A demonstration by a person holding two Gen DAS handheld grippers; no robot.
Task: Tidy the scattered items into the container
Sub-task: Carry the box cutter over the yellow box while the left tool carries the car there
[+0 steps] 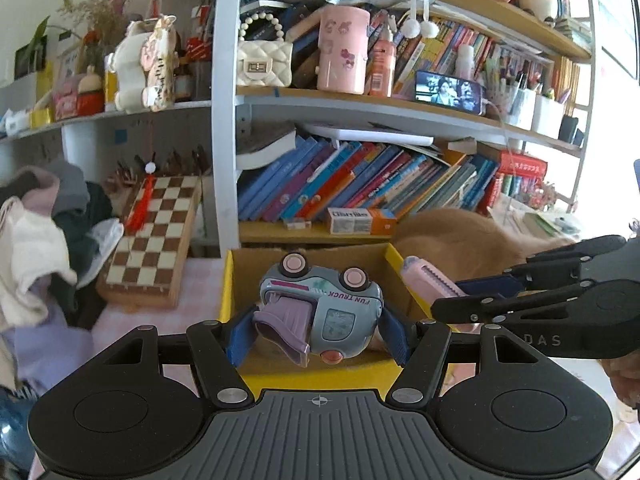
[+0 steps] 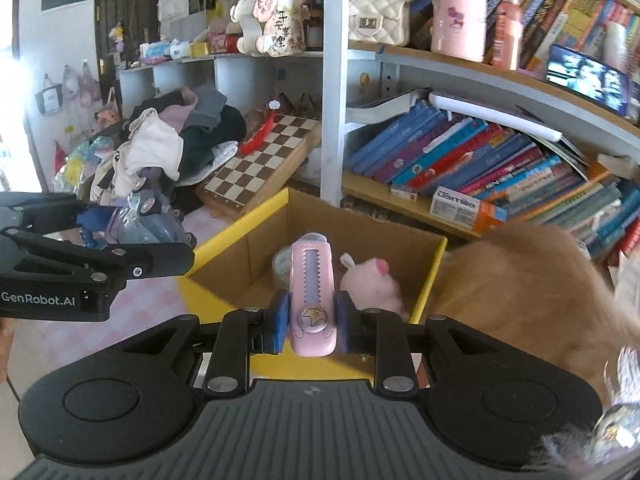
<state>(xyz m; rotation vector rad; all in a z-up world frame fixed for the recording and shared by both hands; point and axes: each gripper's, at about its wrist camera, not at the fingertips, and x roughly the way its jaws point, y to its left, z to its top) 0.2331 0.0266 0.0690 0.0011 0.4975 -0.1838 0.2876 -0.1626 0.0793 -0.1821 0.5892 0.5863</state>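
A blue toy truck (image 1: 320, 312) lettered FUN TRUCK, with pink wheels and a purple scoop, lies on its side between the blue pads of my left gripper (image 1: 316, 332), which is shut on it above the yellow-rimmed cardboard box (image 1: 230, 280). My right gripper (image 2: 310, 326) is shut on a pink utility knife (image 2: 312, 296), held over the same box (image 2: 240, 240). Inside the box lie a pink plush toy (image 2: 374, 284) and a small roll (image 2: 282, 262). In the left wrist view the right gripper (image 1: 480, 286) comes in from the right with the knife (image 1: 428, 278). The truck (image 2: 148, 216) shows at left in the right wrist view.
A chessboard box (image 1: 152, 236) leans left of the cardboard box beside a heap of clothes (image 1: 36, 240). White shelves packed with books (image 1: 360, 184) stand behind. A tan furry mass (image 2: 532, 292) presses against the box's right side. The table has a pink checked cover (image 2: 160, 312).
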